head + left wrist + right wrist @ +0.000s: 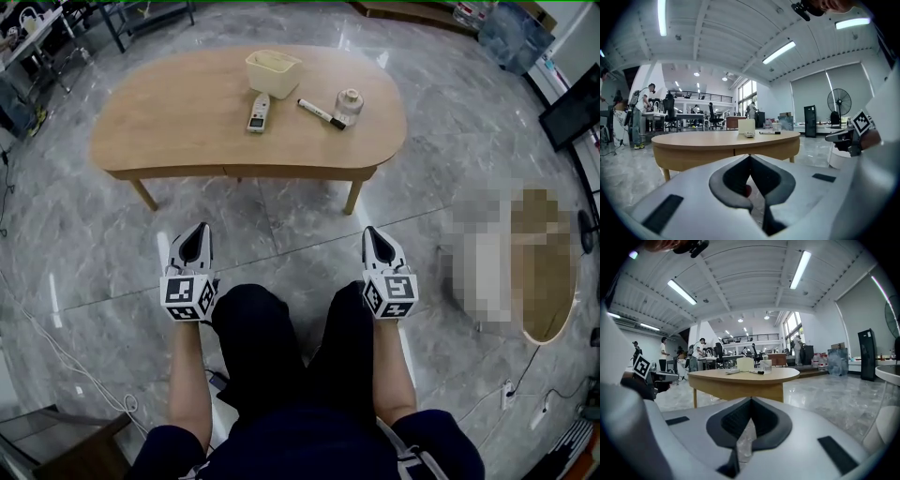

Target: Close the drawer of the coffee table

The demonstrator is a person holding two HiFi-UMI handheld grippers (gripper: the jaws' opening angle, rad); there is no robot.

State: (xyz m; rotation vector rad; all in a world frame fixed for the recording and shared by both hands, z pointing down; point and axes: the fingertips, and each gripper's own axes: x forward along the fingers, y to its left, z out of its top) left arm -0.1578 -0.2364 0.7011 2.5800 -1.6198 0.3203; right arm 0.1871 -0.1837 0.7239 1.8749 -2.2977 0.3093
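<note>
Counting it all up here. One oval wooden coffee table (159, 122) as the surface, standing on a grey marble floor (75, 234), well ahead of the knees.

Four things on top, bunched toward the back-middle:
- one cream open box (273, 71)
- one white remote-ish gadget (259, 112) just in front of the box
- one black-and-white marker (321, 113) lying slantwise to the right of the gadget
- one small round white jar (349, 101) right by the marker's end, too close to call touching or not

One drawer (281, 172) in the near edge, front flush with the rim, only a thin seam visible, so looks shut.

Two tools, one per hand. Left tool (199, 231) and right tool (372, 233) both held low on either side of the legs, well apart from the surface and touching nothing. Left tool's jaws pressed together at the tips, nothing pinched between. Same deal on the right: jaws together, empty.

Also one standing fan (839, 102) off to the right in the left gripper view.
</note>
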